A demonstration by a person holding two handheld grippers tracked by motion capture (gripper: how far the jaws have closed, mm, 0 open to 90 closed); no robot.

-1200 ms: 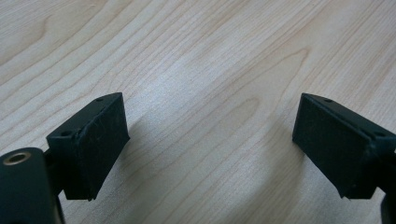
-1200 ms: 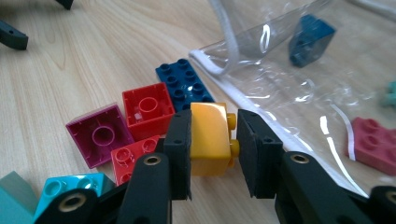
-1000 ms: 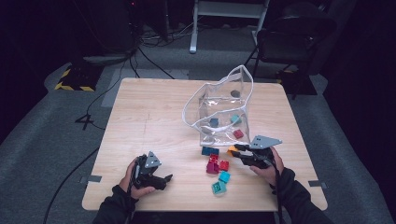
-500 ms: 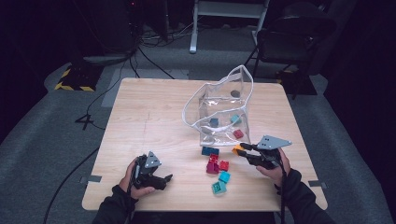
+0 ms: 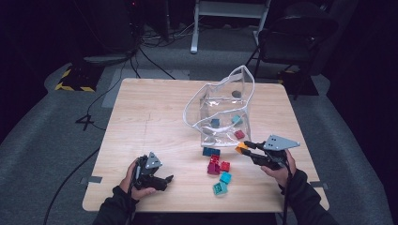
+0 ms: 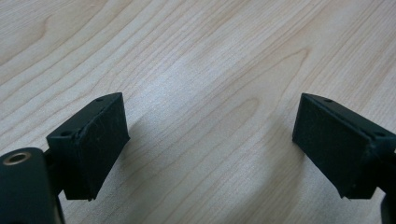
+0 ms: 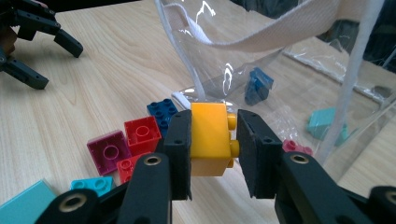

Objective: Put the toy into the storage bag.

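My right gripper is shut on a yellow brick, held just off the table in front of the clear plastic bag; the brick shows orange-yellow in the high view. Inside the bag lie a dark blue brick, a teal brick and a red one. Loose bricks lie on the table: dark blue, magenta, red and two teal ones. My left gripper rests open near the table's front left, with bare wood between its pads.
The wooden table has wide bare room on its left and far side. A dark chair and a white stand are behind the table. Cables run over the grey floor at the left.
My right gripper has lifted slightly and drawn right with the yellow brick, now level with the bag's mouth. The left gripper has stayed put.
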